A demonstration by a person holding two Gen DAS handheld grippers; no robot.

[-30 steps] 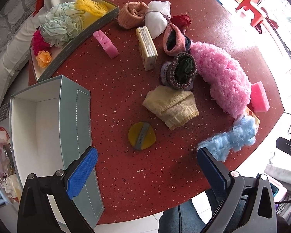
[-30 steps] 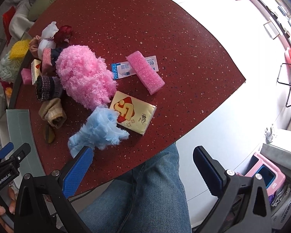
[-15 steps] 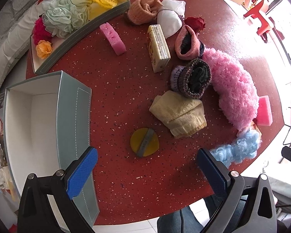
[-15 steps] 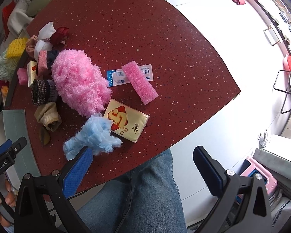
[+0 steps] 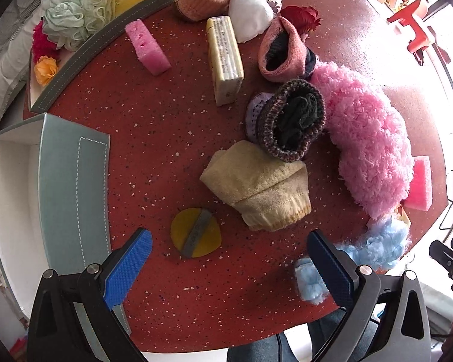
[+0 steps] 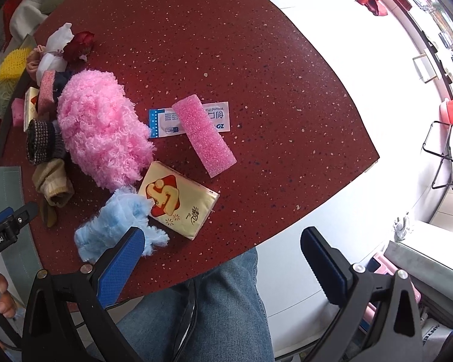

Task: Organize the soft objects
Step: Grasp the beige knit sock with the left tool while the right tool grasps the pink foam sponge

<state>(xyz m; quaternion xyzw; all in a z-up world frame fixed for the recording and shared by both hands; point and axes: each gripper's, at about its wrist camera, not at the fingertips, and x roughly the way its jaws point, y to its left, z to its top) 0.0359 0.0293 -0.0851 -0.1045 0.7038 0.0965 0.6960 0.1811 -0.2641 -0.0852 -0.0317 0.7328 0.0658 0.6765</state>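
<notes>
From the left wrist, the left tool (image 5: 228, 259) hangs over the red tabletop (image 5: 154, 138) with its blue pads spread wide and nothing between them; compared with half a second ago it sits lower and closer, so everything looms larger. Directly ahead lies one yellow round puff (image 5: 195, 233), its grey strap running diagonally up to the right. Beyond it sit one beige rolled sock (image 5: 258, 188), one dark knitted sock roll (image 5: 290, 120) with its opening facing the camera, one pink sock roll (image 5: 282, 51), one big pink fluffy piece (image 5: 368, 138) with its long axis slanting from upper left to lower right, and one pale blue fluffy piece (image 5: 374, 247) by the right pad. Two pink sponges show: one (image 5: 148, 48) near the tray (image 5: 84, 51), one (image 5: 419, 182) at the far right. One tissue pack (image 5: 225, 60) lies lengthwise away from the camera. An empty grey box (image 5: 72, 187) stands at left. From the right wrist, the right tool (image 6: 222, 252) is likewise spread wide and empty, held over the table edge and a denim-clad leg (image 6: 214, 313), slightly nearer the pale blue piece than before. One pink foam strip (image 6: 204, 134) lies diagonally across one plaster packet (image 6: 166, 120); one yellow tissue packet (image 6: 178, 200) touches the blue fluff.
</notes>
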